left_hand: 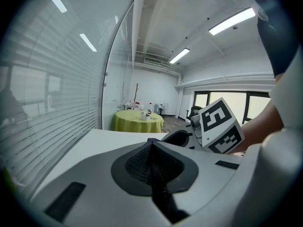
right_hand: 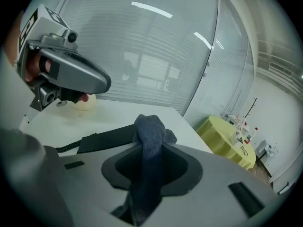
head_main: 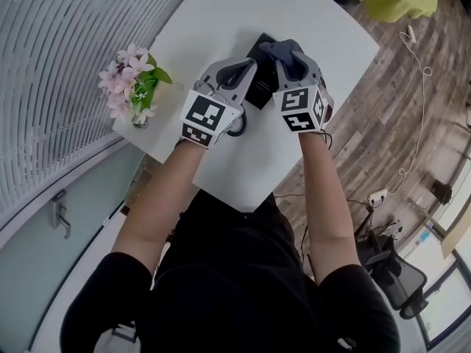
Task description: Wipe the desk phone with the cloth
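White rounded-corner bench (head_main: 221, 20) sat beside a curved glass wall with white horizontal blinds (head_main: 51, 65). Floor was grey-brown wood plank (head_main: 383, 101), with a thin white cable (head_main: 421, 65) lying on it. Round table with yellow-green cover (left_hand: 138, 121) stood further back. Long ceiling strip lights (left_hand: 235, 20) were on. Dark-framed windows (left_hand: 227, 100) lined the far wall.

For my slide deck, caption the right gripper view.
Right tool shut on grey cloth, black desk phone just ahead.
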